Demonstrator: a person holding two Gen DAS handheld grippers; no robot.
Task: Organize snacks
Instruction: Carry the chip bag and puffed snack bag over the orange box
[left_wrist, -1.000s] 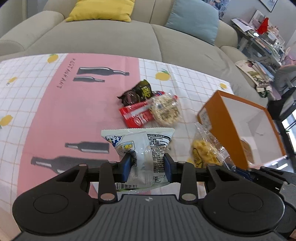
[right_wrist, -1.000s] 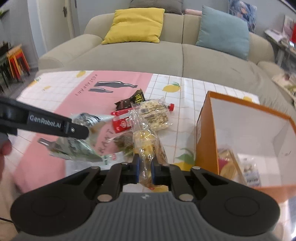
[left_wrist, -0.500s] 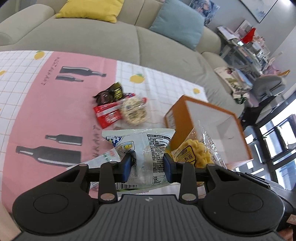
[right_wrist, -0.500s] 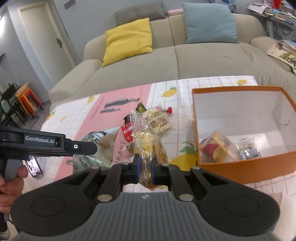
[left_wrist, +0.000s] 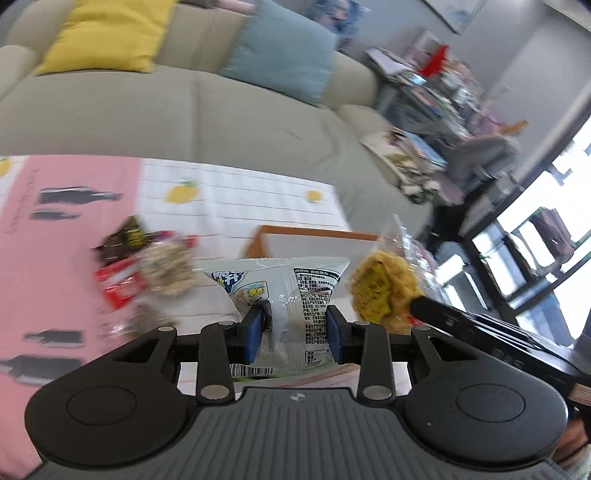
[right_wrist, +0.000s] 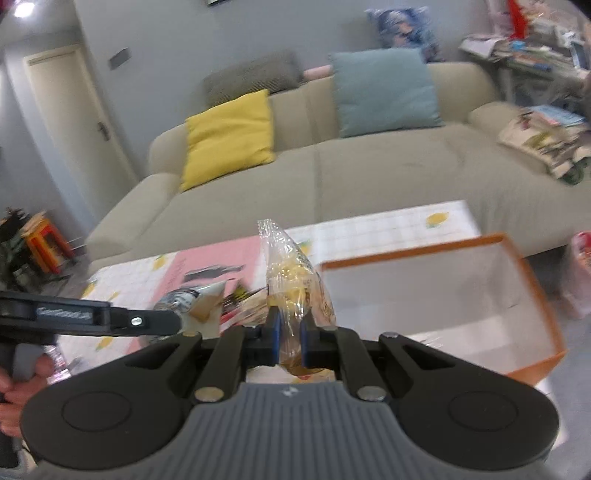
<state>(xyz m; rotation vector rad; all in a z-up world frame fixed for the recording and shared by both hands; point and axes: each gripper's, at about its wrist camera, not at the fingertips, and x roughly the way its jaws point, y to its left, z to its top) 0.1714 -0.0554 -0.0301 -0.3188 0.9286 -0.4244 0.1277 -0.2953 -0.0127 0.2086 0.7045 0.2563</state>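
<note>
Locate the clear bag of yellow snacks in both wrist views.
Left wrist view: clear bag of yellow snacks right of centre, held by the right hand-held gripper entering from the right.
Right wrist view: bottom centre, clamped between blue pads.
Shared landmark: orange box behind the bag.

Home living room. Beige sofa (right_wrist: 369, 173) at far side, yellow cushion (right_wrist: 227, 136) left, teal cushion (right_wrist: 384, 92) right. Near: low table, lemon-print tablecloth (left_wrist: 236, 199). Far left: door (right_wrist: 70, 122). Far right: cluttered shelf (left_wrist: 436, 88), window (left_wrist: 546, 236).
</note>
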